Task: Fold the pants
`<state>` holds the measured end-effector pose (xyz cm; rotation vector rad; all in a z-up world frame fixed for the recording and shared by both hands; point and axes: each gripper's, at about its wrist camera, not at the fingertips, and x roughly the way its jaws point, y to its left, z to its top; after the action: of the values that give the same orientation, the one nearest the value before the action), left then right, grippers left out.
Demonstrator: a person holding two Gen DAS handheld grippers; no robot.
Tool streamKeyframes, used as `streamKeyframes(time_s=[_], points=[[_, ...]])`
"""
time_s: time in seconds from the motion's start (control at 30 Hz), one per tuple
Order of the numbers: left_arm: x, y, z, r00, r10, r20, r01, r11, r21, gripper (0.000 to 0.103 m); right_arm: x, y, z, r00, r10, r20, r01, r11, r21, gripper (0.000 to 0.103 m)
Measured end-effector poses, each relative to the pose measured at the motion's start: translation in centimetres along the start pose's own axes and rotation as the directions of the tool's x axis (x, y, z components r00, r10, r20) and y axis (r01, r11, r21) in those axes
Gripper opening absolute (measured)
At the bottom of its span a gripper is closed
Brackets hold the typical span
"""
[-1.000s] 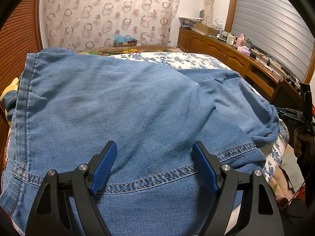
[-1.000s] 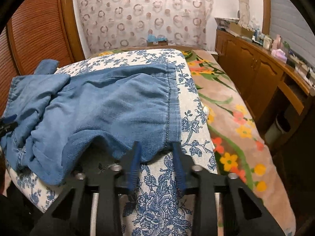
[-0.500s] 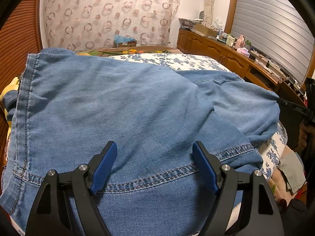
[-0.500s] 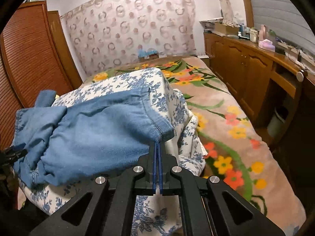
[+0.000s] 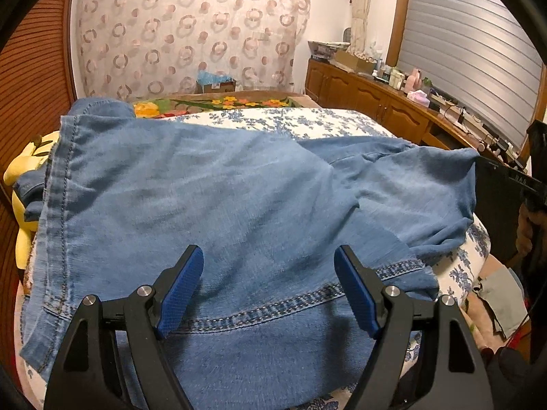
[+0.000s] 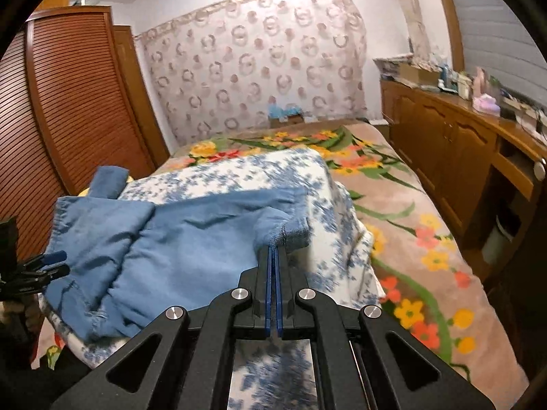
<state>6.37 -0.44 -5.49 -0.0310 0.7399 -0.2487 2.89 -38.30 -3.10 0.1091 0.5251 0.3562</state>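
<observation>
Blue denim pants (image 5: 212, 191) lay spread over a white quilt with blue flower print (image 6: 239, 177), on a bed covered by a beige blanket with bright flowers (image 6: 410, 239). Fabric looked soft and faded, with double stitching along the hem (image 5: 273, 307) and a seam down the left edge.

Left gripper (image 5: 268, 287) hovered over the near hem, blue textured fingers (image 5: 181, 285) wide apart, nothing between them.

Right gripper (image 6: 273, 256) had its fingers pressed together, clamped on a corner of a pant leg hem (image 6: 294, 232); the cloth there was bunched and pulled up off the quilt. The rest of that leg lay wrinkled toward the left in the right wrist view.

A wooden cabinet run (image 6: 444, 136) sat along the right wall, a slatted wooden door (image 6: 68, 119) on the left, and a ring-patterned curtain (image 6: 256, 68) behind.
</observation>
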Motion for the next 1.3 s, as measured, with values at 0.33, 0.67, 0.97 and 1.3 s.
streamKeyframes(time_s=[0.33, 0.67, 0.97, 1.3], points=[[-1.9, 0.8, 0.2, 0.999, 0.022, 0.031, -0.021, 1.000, -0.017, 0.080, 0.4, 7.4, 4.5, 0.991, 0.130, 0.039, -0.119, 0.971, -0.206, 0.001], [-4.0, 2.9, 0.3, 0.996, 0.060, 0.068, -0.056, 0.997, -0.057, 0.080, 1.1, 19.5, 9.0, 0.926, 0.376, 0.031, -0.332, 0.850, -0.408, 0.001], [-4.3, 4.9, -0.4, 0.995, 0.081, 0.064, -0.074, 0.992, -0.098, 0.080, 6.8, 23.4, 7.7, 0.889, 0.435, -0.144, -0.452, 0.781, -0.432, 0.013], [-3.0, 4.6, -0.4, 0.996, 0.074, 0.050, -0.069, 0.994, -0.085, 0.080, 10.8, 22.8, 7.0, 0.938, 0.303, -0.166, -0.344, 0.861, -0.375, 0.038]])
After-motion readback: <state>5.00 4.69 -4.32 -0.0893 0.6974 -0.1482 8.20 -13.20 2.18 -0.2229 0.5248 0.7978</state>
